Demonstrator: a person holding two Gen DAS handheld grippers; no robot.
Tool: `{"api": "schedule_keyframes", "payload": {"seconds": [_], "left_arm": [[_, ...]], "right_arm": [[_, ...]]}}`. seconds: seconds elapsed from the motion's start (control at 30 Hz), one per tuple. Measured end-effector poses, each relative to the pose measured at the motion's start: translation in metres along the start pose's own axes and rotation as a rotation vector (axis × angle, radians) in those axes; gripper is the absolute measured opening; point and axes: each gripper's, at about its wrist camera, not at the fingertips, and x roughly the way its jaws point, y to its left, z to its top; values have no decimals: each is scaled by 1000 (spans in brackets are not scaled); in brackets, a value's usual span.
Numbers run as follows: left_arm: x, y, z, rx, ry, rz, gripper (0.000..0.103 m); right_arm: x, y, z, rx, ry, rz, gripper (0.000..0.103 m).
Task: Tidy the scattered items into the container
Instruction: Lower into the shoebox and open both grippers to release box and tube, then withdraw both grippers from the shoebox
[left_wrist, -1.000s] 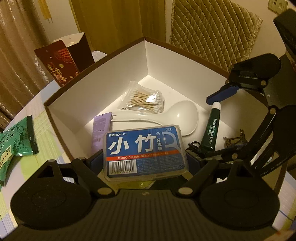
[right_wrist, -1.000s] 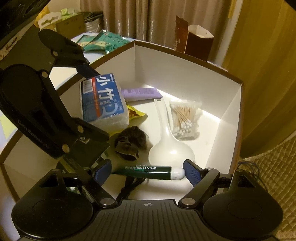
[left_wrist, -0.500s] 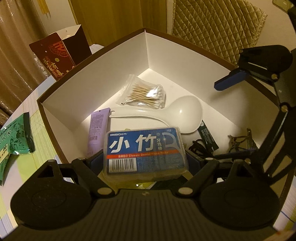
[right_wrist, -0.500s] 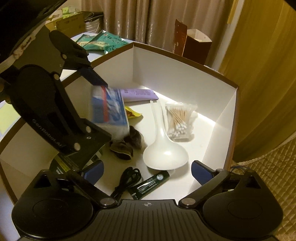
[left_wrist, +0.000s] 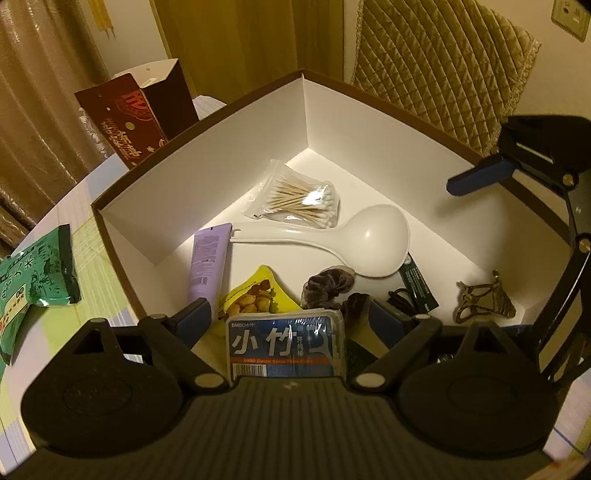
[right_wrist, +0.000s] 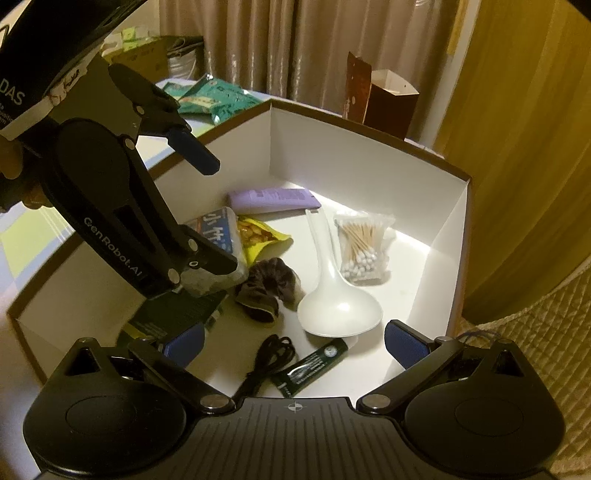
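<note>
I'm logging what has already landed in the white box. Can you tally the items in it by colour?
White: 2, ladle, cotton swab bag
Purple: 1, tube
Yellow: 1, snack packet
Blue: 1, floss pick box
Green: 1, lip gel tube
Dark: 2, scrunchie, cable
Tan: 1, hair claw clip
Total: 9

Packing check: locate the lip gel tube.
Right wrist view: the lip gel tube lies on the box floor, between the black cord and white ladle.

Blue floss-pick box (left_wrist: 286, 341) lies inside white container (left_wrist: 229, 147)
</note>
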Motion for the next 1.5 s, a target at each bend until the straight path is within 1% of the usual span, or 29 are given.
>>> {"api": "schedule_keyframes", "payload": {"seconds": [0.13, 0.33, 0.43, 0.6, 0.67, 0.77, 0.9, 1.2, 1.37, 1.5], "left_arm": [[-11, 1, -5, -21, -16, 7, 93], [-38, 3, -17, -61, -62, 18, 97], [-53, 1, -25, -79, -87, 56, 99], [-82, -6, -39, -84, -158, 107, 102], [-92, -9, -45, -88, -177, 118, 102], [-106, -12, -52, -118, -196, 126, 102], [-124, -12, -61, -169, -206, 126, 102], [-163, -21, -80, -222, -248, 117, 102], [-179, -29, -93, -227, -246, 137, 102], [-189, -33, -105, -252, -233, 137, 102]], "right_arm": [[-9, 7, -3, 19, -15, -11, 101], [-27, 17, -9, 97, -50, -34, 101], [-37, 22, -12, 142, -68, -32, 101], [-53, 29, -19, 243, -102, -50, 101], [-60, 33, -22, 269, -115, -62, 101], [-71, 41, -25, 290, -143, -84, 101], [-84, 50, -28, 326, -162, -103, 101], [-112, 68, -32, 393, -211, -150, 101], [-124, 83, -33, 408, -220, -175, 101], [-131, 92, -35, 424, -224, -172, 101]]}}
